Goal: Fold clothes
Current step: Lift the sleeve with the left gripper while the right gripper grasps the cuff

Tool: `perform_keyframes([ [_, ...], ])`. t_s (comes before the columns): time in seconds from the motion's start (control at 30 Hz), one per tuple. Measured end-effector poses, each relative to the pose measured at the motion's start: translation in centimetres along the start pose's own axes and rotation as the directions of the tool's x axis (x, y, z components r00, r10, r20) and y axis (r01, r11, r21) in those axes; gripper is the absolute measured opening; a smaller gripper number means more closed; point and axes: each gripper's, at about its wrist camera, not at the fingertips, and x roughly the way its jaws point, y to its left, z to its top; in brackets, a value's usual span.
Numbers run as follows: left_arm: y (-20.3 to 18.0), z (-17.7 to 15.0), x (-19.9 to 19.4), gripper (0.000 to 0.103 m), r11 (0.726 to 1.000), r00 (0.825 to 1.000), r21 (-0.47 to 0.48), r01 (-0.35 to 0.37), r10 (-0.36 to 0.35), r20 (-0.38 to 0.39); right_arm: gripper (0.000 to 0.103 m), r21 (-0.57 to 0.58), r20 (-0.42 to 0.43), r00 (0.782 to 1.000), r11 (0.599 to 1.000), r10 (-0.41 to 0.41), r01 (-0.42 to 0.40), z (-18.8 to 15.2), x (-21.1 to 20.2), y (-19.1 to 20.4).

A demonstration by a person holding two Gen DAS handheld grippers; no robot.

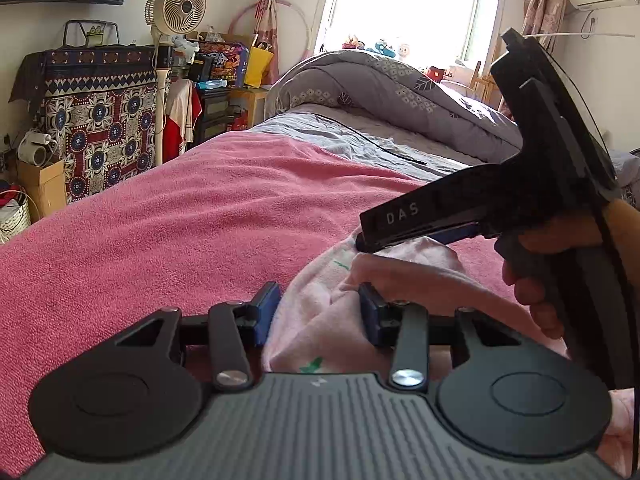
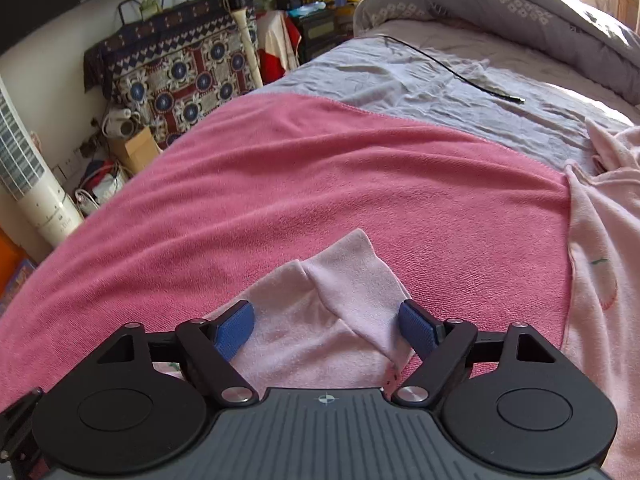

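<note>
We saw garment (image 2: 320, 320), soft, light, limp, on towel (image 2: 280, 200); left gripper (image 1: 320, 312) and right gripper (image 2: 326, 324) spread astride it, nothing pinched; we judged cuff best hold

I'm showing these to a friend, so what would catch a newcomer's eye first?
The pink towel spread across the bed dominates both views. A pale pink garment lies on it between the open right claw. The left claw opens around a bunched part, with the other tool just ahead.
</note>
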Motion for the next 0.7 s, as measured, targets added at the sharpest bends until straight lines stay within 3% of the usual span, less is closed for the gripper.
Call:
perform_keyframes([
  [0.1, -0.1, -0.1, -0.2, 0.049, 1.0, 1.0, -0.001, -0.003, 0.003, 0.011, 0.018, -0.053, 0.061, 0.997, 0.998, 0.04, -0.037, -0.9, -1.7, 1.2],
  [0.13, -0.1, -0.2, -0.6, 0.05, 1.0, 0.999, -0.013, -0.009, 0.01, 0.036, 0.014, -0.022, 0.073, 0.994, 0.997, 0.082, -0.08, -0.9, -2.4, 0.9],
  [0.2, -0.2, -0.6, -2.0, 0.053, 0.998, 0.993, -0.037, -0.043, 0.047, 0.111, 0.013, 0.012, 0.125, 0.983, 0.991, 0.134, -0.137, -0.5, -4.4, 0.4],
  [0.27, -0.6, -1.1, -4.1, 0.065, 0.996, 0.973, -0.056, -0.076, 0.087, 0.214, 0.013, 0.036, 0.189, 0.969, 0.985, 0.162, -0.172, -0.1, -6.7, -0.3],
  [0.3, -0.9, -1.4, -5.1, 0.077, 0.995, 0.959, -0.061, -0.081, 0.095, 0.265, 0.013, 0.049, 0.228, 0.958, 0.981, 0.172, -0.188, 0.2, -8.2, -0.8],
  [0.37, -1.3, -1.7, -6.7, 0.082, 0.997, 0.952, -0.075, -0.019, 0.041, 0.302, 0.013, 0.058, 0.307, 0.933, 0.975, 0.186, -0.213, 0.3, -11.5, -1.9],
  [0.47, -2.0, -1.5, -7.8, 0.082, 0.989, 0.961, -0.098, 0.108, -0.079, 0.265, 0.012, 0.071, 0.437, 0.879, 0.966, 0.192, -0.247, -0.7, -17.4, -5.6],
  [0.6, -4.4, -1.9, -8.5, 0.086, 0.983, 0.959, -0.06, 0.172, -0.153, 0.238, 0.013, 0.104, 0.546, 0.824, 0.964, 0.15, -0.244, -5.0, -24.9, -13.0],
  [0.63, -5.5, -2.1, -8.4, 0.086, 0.982, 0.96, -0.033, 0.185, -0.173, 0.221, 0.013, 0.116, 0.561, 0.819, 0.967, 0.124, -0.226, -6.8, -26.6, -15.0],
  [0.7, -8.0, -3.3, -8.2, 0.086, 0.982, 0.969, 0.05, 0.182, -0.188, 0.16, 0.013, 0.157, 0.554, 0.832, 0.975, 0.045, -0.157, -10.7, -29.0, -18.4],
])
